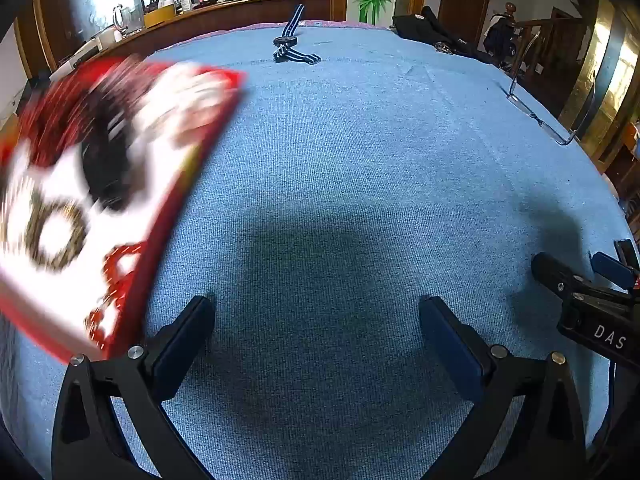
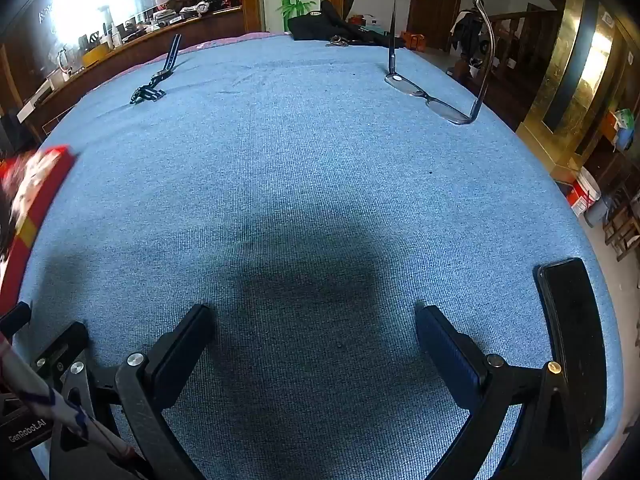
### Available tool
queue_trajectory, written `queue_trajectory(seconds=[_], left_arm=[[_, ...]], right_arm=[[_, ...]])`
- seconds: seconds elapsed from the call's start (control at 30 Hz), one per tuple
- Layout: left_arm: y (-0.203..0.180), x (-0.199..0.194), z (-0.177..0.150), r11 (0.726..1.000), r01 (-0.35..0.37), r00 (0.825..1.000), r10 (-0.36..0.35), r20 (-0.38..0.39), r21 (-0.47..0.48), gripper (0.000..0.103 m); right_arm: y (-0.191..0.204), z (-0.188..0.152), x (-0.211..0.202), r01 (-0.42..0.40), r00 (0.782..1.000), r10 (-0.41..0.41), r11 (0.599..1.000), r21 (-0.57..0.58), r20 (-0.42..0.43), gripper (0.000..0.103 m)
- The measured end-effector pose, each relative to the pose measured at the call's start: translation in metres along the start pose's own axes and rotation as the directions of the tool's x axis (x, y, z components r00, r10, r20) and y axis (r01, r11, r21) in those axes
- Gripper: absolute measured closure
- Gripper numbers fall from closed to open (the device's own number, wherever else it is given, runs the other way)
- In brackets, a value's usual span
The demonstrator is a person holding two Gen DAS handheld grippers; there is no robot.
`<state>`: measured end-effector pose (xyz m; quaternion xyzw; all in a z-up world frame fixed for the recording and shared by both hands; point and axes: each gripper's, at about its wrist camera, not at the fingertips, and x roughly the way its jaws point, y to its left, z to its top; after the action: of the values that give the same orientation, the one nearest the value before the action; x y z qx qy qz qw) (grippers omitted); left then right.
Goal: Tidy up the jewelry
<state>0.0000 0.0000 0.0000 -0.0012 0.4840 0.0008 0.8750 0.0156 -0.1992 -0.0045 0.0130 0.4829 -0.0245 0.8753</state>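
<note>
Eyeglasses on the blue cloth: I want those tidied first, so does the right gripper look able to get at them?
Probably yes: the right gripper stands open and empty, and only bare blue cloth lies between it and the eyeglasses.

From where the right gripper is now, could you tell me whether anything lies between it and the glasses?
Nothing visible does: only bare blue cloth lies between the open right gripper and the glasses.
</note>
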Motion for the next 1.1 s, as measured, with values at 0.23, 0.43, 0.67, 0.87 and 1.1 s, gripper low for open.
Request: queue_trajectory(seconds=[0.23,0.43,0.67,0.87,1.1], left_arm=[[-0.0001,-0.0002,0.0,1.0,-0.001,1.0,0.001,0.001,0.001,0.0],[-0.0002,0.0001,-0.0001,1.0,-0.001,1.0,0.001,0.0,0.001,0.0],[-0.0003,0.0007,-0.0005,1.0,-0.001,1.0,0.001,0.0,0.0,0.0],[-0.0013,0.0027,0.0012,1.0,0.0,1.0,0.0,-0.001,0.0,0.0],[-0.0027,0.0036,0.0012,1.0,0.0,1.0,0.0,-0.002,0.0,0.0]], right_arm=[[-0.0002,0.0,0.0001,-0.001,1.0,0.001,1.0,0.001,0.0,0.0],[-0.0004,0.0,0.0,-0.002,1.0,0.002,1.0,0.001,0.0,0.0],[0.0001,0.0,0.0,-0.001,1.0,0.001,1.0,0.0,0.0,0.0],[0.0001,-0.0007,-0.002,-0.001,1.0,0.001,1.0,0.001,0.0,0.0],[-0.0004,-0.0014,0.0006,-0.001,1.0,0.001,1.0,0.001,0.0,0.0]])
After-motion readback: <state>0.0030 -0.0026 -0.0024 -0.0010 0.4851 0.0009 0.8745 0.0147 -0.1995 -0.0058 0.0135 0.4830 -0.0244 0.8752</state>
